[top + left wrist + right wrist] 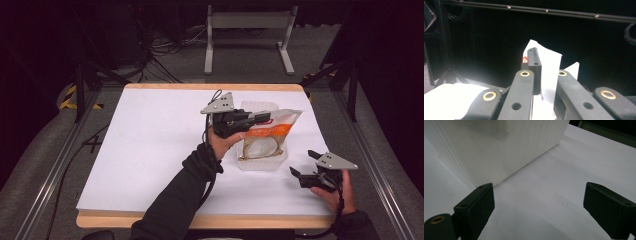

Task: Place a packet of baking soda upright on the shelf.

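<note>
Orange-and-white pouch (272, 125), print unreadable, clamped in left hand-held gripper (264, 118); right hand-held gripper (303, 164) agape.

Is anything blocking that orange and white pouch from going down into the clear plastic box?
Nothing visible does. The left gripper holds the orange and white pouch right above the clear plastic box, whose open top looks free.

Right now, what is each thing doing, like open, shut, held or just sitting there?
left gripper: shut on the bag's edge.
bag: white and orange, held up, partly over the bin.
bin: clear plastic, open-topped, sitting on the table.
right gripper: open, holding nothing, beside the bin.
table: white-topped.
</note>
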A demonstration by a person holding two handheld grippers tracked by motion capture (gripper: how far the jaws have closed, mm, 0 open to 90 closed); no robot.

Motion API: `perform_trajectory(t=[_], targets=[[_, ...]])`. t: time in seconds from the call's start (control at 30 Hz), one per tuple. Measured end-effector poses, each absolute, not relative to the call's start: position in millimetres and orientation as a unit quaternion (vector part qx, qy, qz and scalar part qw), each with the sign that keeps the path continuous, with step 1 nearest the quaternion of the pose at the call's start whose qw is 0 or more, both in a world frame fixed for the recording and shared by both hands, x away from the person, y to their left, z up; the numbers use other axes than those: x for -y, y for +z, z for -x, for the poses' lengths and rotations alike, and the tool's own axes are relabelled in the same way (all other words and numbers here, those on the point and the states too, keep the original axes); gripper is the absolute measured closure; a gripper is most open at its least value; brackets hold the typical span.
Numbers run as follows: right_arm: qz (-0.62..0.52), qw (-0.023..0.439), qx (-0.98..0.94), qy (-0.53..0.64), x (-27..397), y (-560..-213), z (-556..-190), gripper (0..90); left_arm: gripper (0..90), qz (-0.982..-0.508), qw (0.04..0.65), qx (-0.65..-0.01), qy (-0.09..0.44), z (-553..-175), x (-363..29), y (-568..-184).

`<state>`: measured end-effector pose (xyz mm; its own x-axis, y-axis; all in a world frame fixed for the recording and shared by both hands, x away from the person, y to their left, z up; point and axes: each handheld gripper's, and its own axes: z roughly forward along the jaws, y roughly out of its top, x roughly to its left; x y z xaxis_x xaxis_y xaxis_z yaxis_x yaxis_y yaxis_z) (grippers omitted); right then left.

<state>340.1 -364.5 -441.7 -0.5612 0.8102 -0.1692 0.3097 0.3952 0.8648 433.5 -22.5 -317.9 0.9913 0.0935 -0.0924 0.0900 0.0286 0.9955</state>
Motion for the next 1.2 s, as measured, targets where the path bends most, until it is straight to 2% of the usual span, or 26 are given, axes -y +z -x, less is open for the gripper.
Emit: perform_trajectory(t=[0.2, 0.3, 0.8, 1.03, 1.2], targets=[[-0.361, 0.299, -0.779, 0.415, 364, -442, -340, 10.8, 89.9, -0.691, 0.720, -0.065, -0.002, -429, 8, -319], [-0.361, 0.299, -0.780, 0.414, 364, -442, -340, 10.8, 89.9, -0.679, 0.731, -0.064, -0.024, -429, 7, -324], [-0.361, 0.298, -0.779, 0.417, 365, -442, -340, 10.8, 89.9, -0.705, 0.708, -0.050, 0.010, -438, 59, -301], [-0.361, 0.298, -0.779, 0.418, 365, -442, -340, 10.8, 89.9, -0.700, 0.712, -0.049, 0.021, -446, 62, -288], [-0.360, 0.300, -0.779, 0.417, 365, -442, -340, 10.8, 89.9, -0.706, 0.707, -0.049, 0.006, -448, 67, -300]])
